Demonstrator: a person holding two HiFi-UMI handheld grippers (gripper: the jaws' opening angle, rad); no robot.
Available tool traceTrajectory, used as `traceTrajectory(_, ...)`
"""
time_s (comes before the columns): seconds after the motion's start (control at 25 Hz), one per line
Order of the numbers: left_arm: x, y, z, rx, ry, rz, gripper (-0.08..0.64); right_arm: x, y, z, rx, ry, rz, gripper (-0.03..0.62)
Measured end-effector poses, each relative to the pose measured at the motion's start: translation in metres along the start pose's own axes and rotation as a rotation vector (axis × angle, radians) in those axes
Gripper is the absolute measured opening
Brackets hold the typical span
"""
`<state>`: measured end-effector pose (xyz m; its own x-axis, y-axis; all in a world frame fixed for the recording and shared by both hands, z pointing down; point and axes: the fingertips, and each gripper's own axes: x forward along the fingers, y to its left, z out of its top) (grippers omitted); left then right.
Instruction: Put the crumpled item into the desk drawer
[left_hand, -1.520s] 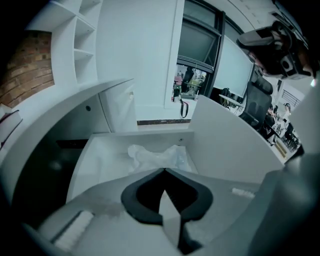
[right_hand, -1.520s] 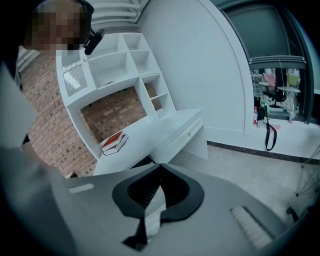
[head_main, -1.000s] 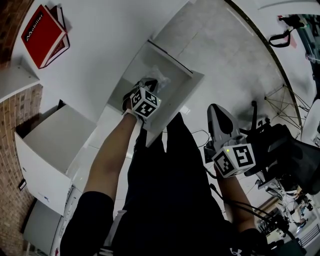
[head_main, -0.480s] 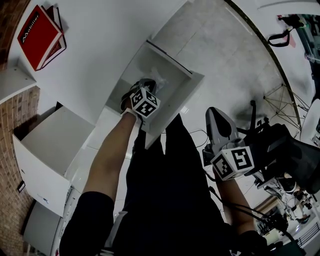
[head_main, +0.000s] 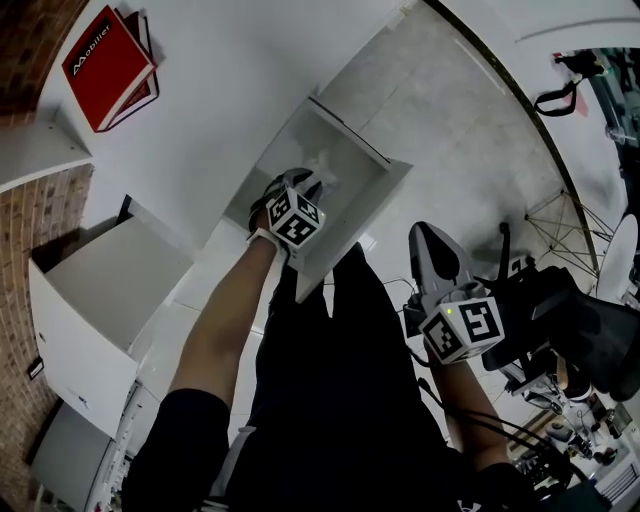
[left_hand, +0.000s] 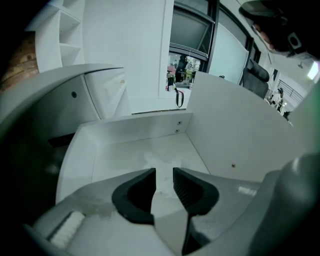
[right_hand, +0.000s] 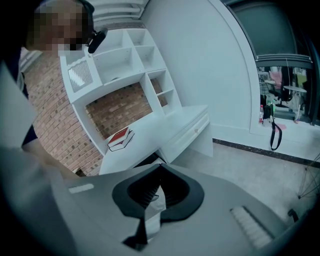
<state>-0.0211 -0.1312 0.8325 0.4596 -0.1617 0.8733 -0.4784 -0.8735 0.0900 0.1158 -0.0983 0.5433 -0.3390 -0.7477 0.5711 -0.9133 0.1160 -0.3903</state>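
The white desk drawer (head_main: 372, 190) stands pulled open. The crumpled item (head_main: 325, 165), pale and see-through, lies on its floor. My left gripper (head_main: 305, 182) reaches down into the drawer. In the left gripper view the left gripper (left_hand: 164, 179) is open: its jaws have just been opening, with nothing between the pads. The crumpled item (left_hand: 157, 159) rests on the drawer floor just past the tips. My right gripper (head_main: 424, 235) hangs beside the person's leg, away from the drawer. Seen in its own view, the right gripper (right_hand: 160, 167) is shut and empty, its tips touching.
A red book (head_main: 108, 65) lies on the white desk top (head_main: 220, 90). A second white compartment (head_main: 110, 285) stands open at the left by the brick wall. Black chairs and cables (head_main: 560, 320) crowd the floor at the right. Desk shelves (right_hand: 120, 65) rise above the desk.
The head view has shifted slightly. The left gripper stays in the drawer, and the crumpled item now lies free of its tips. The right gripper has barely moved.
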Motion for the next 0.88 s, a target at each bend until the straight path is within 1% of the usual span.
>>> traceTrajectory(0.12, -0.019, 0.000, 0.007, -0.004, -0.039, 0.016, 0.117, -0.002, 0.009, 0.003, -0.005, -0.019, 0.014, 0.003)
traceTrajectory(0.24, -0.047, 0.000, 0.020, -0.016, -0.100, 0.037, 0.117, -0.005, 0.015, 0.008, -0.015, -0.047, 0.026, 0.003)
traceTrajectory(0.32, -0.067, 0.002, 0.027, -0.038, -0.139, 0.057, 0.117, -0.007, 0.018, 0.012, -0.021, -0.066, 0.031, 0.003)
traceTrajectory(0.44, -0.101, 0.005, 0.029, -0.093, -0.190, 0.090, 0.115, -0.011, 0.027, 0.019, -0.032, -0.093, 0.046, 0.003)
traceTrajectory(0.64, -0.176, 0.017, 0.037, -0.155, -0.291, 0.177, 0.115, -0.019, 0.045, 0.037, -0.073, -0.133, 0.073, 0.002)
traceTrajectory(0.88, -0.285, 0.034, 0.071, -0.209, -0.487, 0.298, 0.104, -0.027, 0.066, 0.058, -0.101, -0.178, 0.107, 0.002)
